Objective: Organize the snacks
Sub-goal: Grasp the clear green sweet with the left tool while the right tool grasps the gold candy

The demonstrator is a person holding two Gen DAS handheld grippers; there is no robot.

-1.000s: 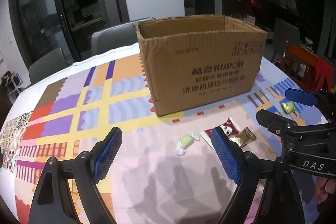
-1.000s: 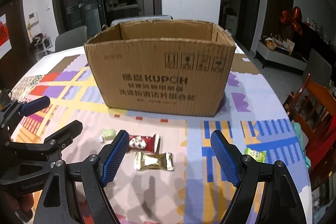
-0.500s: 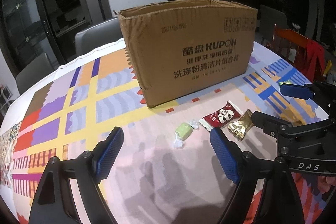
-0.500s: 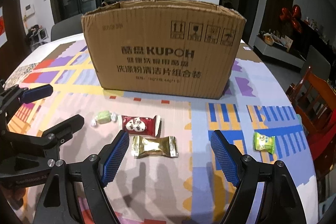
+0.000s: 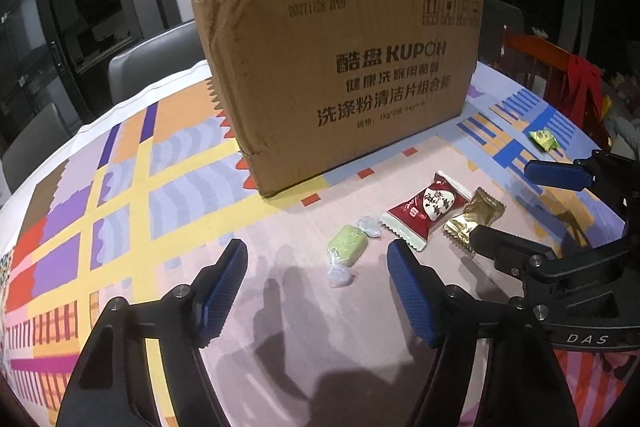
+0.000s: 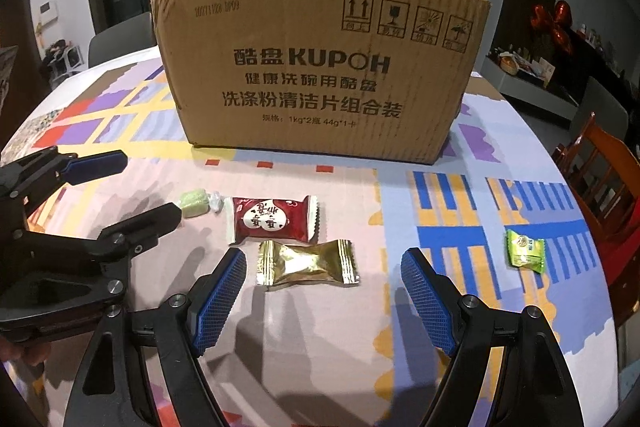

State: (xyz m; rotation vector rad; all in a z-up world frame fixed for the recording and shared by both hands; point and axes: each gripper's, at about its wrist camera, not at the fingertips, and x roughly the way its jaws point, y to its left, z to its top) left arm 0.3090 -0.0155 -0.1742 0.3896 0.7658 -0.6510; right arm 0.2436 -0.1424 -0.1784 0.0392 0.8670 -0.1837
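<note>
Left gripper [image 5: 318,269] jaws closing, nothing gripped; green twist-wrapped candy [image 5: 347,247] lies on the tablecloth [image 5: 160,211] ahead between the blue pads. Right gripper [image 6: 322,285] jaws wide, empty, with the gold-wrapped candy [image 6: 307,263] between them, untouched. Red packet [image 6: 273,219] just beyond, red Chinese characters on a white patch. Green packet [image 6: 525,251] sits near the right edge. Cardboard box [image 6: 320,67] behind, printed "KUPOH", "1kg*2".

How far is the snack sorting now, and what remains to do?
Nothing looks done: the green twist-wrapped candy, red snack packet, gold foil packet and lime-green packet all lie on the patterned tablecloth before the brown cardboard box. The left gripper, closing, and right gripper are empty.
</note>
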